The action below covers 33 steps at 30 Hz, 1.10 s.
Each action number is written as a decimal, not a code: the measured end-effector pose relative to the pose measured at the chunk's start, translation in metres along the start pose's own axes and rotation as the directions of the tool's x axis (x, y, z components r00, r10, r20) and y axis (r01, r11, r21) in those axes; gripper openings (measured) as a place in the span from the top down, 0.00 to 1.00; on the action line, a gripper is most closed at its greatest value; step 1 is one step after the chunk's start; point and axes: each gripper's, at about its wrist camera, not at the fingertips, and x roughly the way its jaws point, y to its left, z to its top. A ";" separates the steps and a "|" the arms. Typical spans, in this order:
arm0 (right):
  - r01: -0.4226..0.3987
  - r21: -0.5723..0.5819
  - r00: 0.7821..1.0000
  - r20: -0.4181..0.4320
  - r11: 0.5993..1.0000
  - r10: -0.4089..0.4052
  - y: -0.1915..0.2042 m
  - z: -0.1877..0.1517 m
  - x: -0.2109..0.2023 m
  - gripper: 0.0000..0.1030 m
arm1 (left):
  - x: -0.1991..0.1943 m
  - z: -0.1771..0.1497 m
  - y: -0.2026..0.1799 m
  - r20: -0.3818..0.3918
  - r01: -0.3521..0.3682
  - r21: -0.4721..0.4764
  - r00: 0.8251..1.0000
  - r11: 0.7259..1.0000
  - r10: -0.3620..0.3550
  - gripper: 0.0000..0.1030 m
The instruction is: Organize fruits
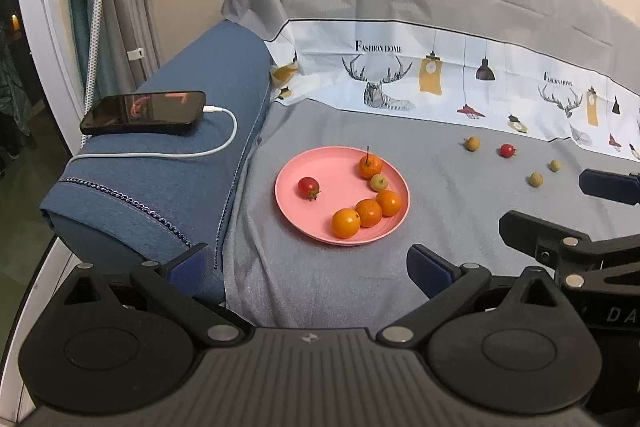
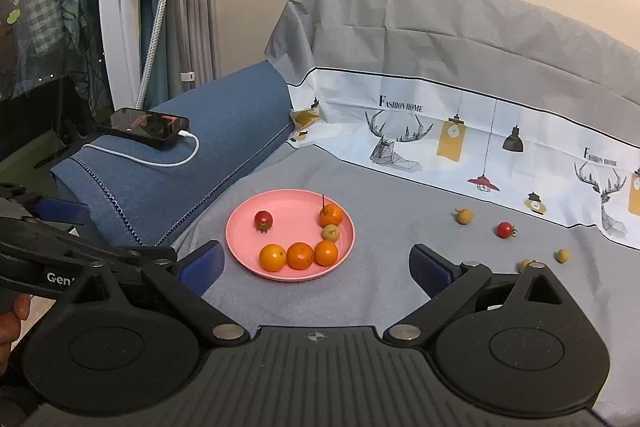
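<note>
A pink plate (image 1: 336, 171) (image 2: 292, 211) lies on the grey cover and holds a cherry tomato (image 1: 308, 187), three oranges in a row (image 1: 369, 212), a stemmed orange (image 1: 370, 165) and a small yellowish fruit (image 1: 379, 182). To the right, loose on the cover, are a red tomato (image 1: 507, 149) (image 2: 505, 229) and three small yellow fruits (image 1: 473, 143) (image 2: 464, 215). My left gripper (image 1: 310, 265) hovers open and empty in front of the plate. My right gripper (image 2: 316, 265) is open and empty too, beside it on the right. One yellow fruit (image 2: 525, 264) is half hidden behind its right finger.
A blue armrest (image 1: 180, 187) rises left of the plate, with a phone (image 1: 144, 113) on a white charging cable on top. A printed white cloth (image 1: 440, 75) runs along the backrest. A steamer pole (image 2: 154, 39) and curtains stand at far left.
</note>
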 end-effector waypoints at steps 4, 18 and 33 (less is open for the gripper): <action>0.004 0.004 1.000 0.009 1.000 -0.004 0.000 -0.001 -0.005 0.04 | -0.006 -0.001 0.001 0.009 0.000 -0.004 1.000 1.000 0.000 0.00; 0.010 -0.003 1.000 0.020 1.000 -0.009 0.001 -0.002 -0.010 0.04 | -0.009 -0.002 0.003 0.023 0.002 -0.006 1.000 1.000 -0.002 0.00; 0.002 0.008 1.000 -0.005 1.000 -0.002 -0.002 -0.001 -0.004 0.04 | -0.001 -0.001 0.005 0.002 0.003 -0.002 1.000 1.000 -0.003 0.00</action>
